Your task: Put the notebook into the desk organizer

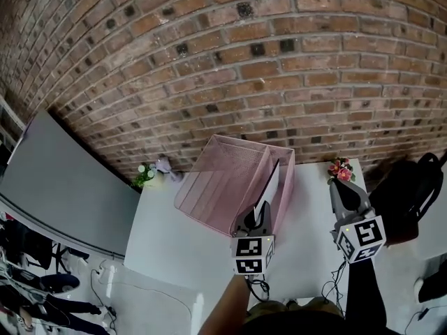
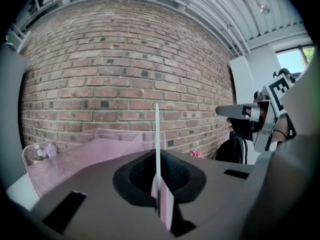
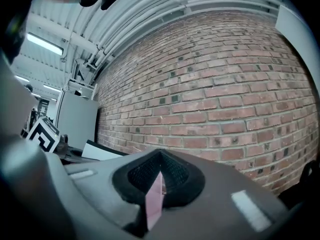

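Note:
The notebook (image 1: 269, 183) is thin, with a white face and a dark edge. My left gripper (image 1: 255, 213) is shut on its lower end and holds it on edge, tilted. It overlaps the right-hand compartment of the pink mesh desk organizer (image 1: 223, 180); whether it is inside I cannot tell. In the left gripper view the notebook (image 2: 157, 134) is a thin white line rising from the left gripper (image 2: 159, 184), with the organizer (image 2: 95, 151) ahead on the left. My right gripper (image 1: 339, 187) hangs shut and empty to the right of the organizer. In its own view the right gripper (image 3: 158, 181) faces bare brick.
The organizer stands on a white desk (image 1: 174, 257) against a brick wall. Pink flowers (image 1: 341, 169) sit at the desk's back right, a small green plant (image 1: 145, 176) at the back left. A black backpack (image 1: 408, 194) is right of the desk, a grey panel (image 1: 63, 187) left.

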A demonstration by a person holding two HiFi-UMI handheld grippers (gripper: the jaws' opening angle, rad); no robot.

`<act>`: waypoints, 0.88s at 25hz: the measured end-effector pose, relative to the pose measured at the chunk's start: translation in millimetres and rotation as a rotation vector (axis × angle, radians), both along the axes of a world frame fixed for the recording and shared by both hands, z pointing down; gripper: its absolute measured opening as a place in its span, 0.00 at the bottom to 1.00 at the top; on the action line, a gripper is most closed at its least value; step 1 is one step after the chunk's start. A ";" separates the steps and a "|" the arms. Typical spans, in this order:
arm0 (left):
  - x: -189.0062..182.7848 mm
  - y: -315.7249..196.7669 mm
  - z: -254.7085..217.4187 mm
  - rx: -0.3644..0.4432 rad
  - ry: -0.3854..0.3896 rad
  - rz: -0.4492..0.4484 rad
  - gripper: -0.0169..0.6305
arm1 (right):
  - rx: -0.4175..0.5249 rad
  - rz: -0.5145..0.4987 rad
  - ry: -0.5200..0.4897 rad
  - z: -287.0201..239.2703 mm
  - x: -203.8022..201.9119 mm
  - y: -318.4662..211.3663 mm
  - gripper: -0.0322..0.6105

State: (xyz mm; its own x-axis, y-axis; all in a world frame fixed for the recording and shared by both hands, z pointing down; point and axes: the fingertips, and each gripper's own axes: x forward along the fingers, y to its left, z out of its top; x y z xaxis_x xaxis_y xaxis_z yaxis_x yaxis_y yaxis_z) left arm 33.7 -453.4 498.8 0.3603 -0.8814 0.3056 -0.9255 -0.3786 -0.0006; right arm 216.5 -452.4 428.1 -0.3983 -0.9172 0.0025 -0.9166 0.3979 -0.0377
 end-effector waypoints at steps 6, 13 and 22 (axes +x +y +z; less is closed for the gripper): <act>-8.0 -2.1 42.2 -0.091 -0.001 -0.037 0.05 | -0.012 -0.028 0.011 8.6 -4.6 -4.4 0.05; -10.3 -5.1 83.3 -0.182 -0.006 -0.044 0.05 | -0.006 -0.041 0.007 7.7 -9.1 -12.5 0.05; -18.5 -4.3 114.4 -0.249 -0.049 -0.054 0.05 | -0.014 -0.056 0.006 10.3 -21.3 -19.1 0.05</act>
State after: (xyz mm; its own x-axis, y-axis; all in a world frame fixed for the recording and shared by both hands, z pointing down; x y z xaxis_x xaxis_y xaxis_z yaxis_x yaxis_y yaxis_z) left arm 15.2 -457.6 613.2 0.2942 -0.7945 0.5313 -0.9456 -0.3227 0.0412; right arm 195.2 -471.4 438.4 -0.4487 -0.8935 0.0175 -0.8933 0.4479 -0.0378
